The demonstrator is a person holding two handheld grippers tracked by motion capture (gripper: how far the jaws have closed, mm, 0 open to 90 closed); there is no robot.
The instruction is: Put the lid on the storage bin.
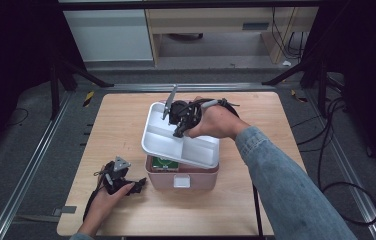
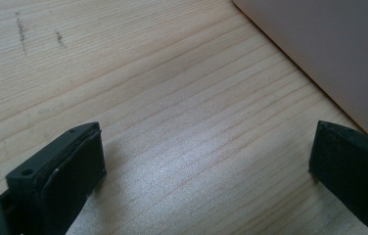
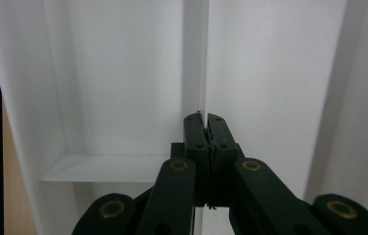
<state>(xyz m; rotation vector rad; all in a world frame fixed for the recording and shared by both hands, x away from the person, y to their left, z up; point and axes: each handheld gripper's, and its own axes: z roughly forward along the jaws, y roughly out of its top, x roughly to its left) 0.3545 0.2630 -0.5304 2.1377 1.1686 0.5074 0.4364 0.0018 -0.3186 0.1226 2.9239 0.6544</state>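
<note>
Two grippers work near a pink box (image 1: 182,176). From high up, the right gripper (image 1: 180,119) holds a white tray (image 1: 176,142) tilted over the box, and the left gripper (image 1: 118,179) rests just left of the box. The left gripper view shows its jaws wide apart, holding nothing, box beside them. The right gripper view shows jaws pinched tight on the tray's thin wall (image 3: 204,58).
</note>
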